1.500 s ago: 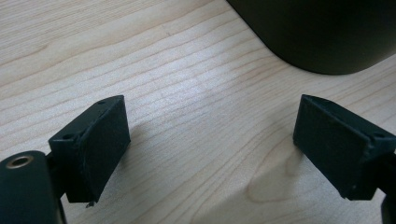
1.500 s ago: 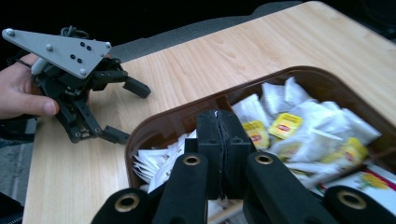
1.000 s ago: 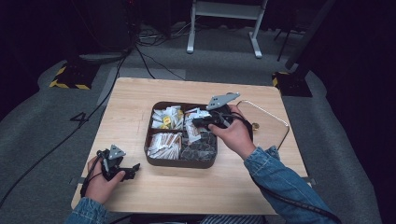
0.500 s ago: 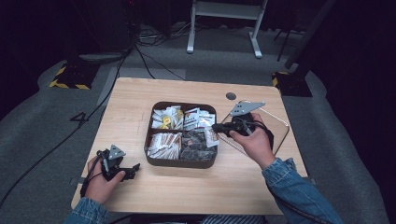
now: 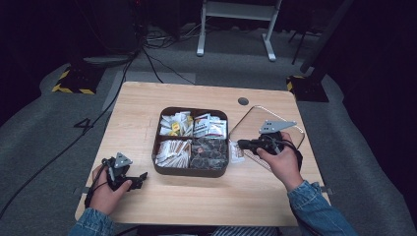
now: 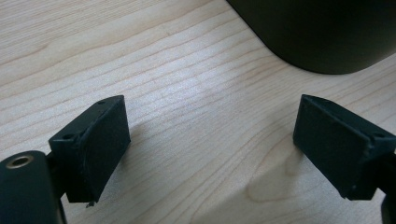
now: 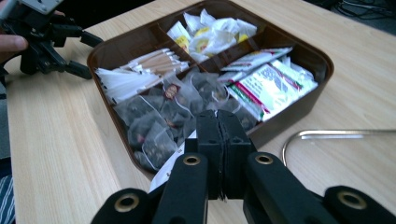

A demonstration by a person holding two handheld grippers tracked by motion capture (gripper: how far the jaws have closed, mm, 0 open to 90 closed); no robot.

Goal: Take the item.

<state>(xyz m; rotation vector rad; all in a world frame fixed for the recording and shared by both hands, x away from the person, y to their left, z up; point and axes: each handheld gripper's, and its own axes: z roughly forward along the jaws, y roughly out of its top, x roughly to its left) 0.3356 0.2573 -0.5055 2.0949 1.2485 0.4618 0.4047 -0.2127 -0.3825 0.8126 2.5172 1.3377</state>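
Holding a white packet (image 7: 169,171) pinched in my right gripper (image 7: 218,140), jaws fully closed on it, I hover just beside the brown tray (image 5: 189,171), above the clear lid (image 5: 251,120). Releasing here risks dropping the packet onto the lid. My left gripper (image 6: 212,140) rests wide open, empty, on the table (image 6: 187,93).

The table (image 5: 147,113) is pale wood with fine grain and a smooth matt finish. The brown tray (image 7: 299,56) looks like smooth, slightly glossy plastic. It holds translucent mesh tea bags (image 7: 154,126) at six o'clock and glossy printed paper sachets (image 7: 266,86) at three o'clock.
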